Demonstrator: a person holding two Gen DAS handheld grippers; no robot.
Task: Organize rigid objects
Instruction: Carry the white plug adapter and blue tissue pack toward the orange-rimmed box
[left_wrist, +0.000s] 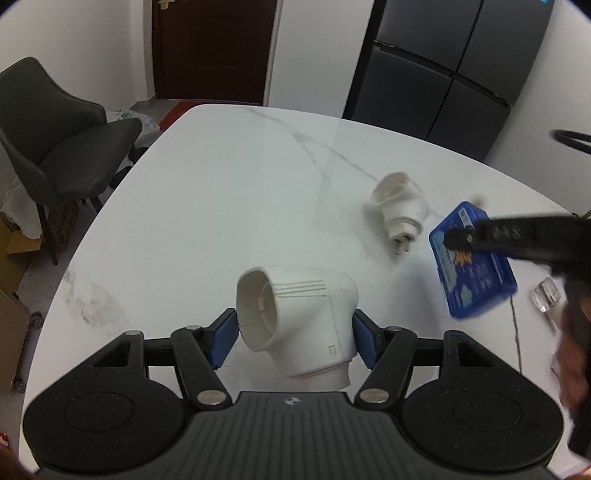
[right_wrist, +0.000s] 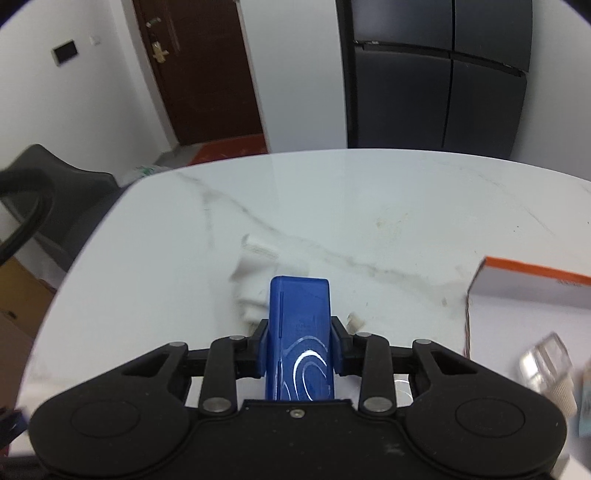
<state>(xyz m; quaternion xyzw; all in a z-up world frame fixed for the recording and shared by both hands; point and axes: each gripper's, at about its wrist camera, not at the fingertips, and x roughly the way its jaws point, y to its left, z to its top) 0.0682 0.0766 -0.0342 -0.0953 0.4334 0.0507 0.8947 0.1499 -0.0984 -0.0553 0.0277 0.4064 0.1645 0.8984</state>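
Observation:
My left gripper (left_wrist: 293, 332) is shut on a large white plastic elbow housing (left_wrist: 301, 321), its round opening facing left, held just over the white marble table (left_wrist: 221, 184). My right gripper (right_wrist: 300, 341) is shut on a blue flat box (right_wrist: 300, 332); in the left wrist view the box (left_wrist: 476, 273) hangs tilted above the table at the right, under the right gripper's black finger (left_wrist: 517, 230). A smaller white plug-like part (left_wrist: 399, 205) lies on the table beyond; it shows blurred behind the blue box in the right wrist view (right_wrist: 255, 266).
A white box with an orange edge (right_wrist: 535, 284) lies at the right, with a clear plastic item (right_wrist: 546, 362) and a thin wire (right_wrist: 468, 325) near it. A dark chair (left_wrist: 62, 136) stands left of the table. A dark fridge (left_wrist: 443, 66) and brown door (left_wrist: 214, 48) are behind.

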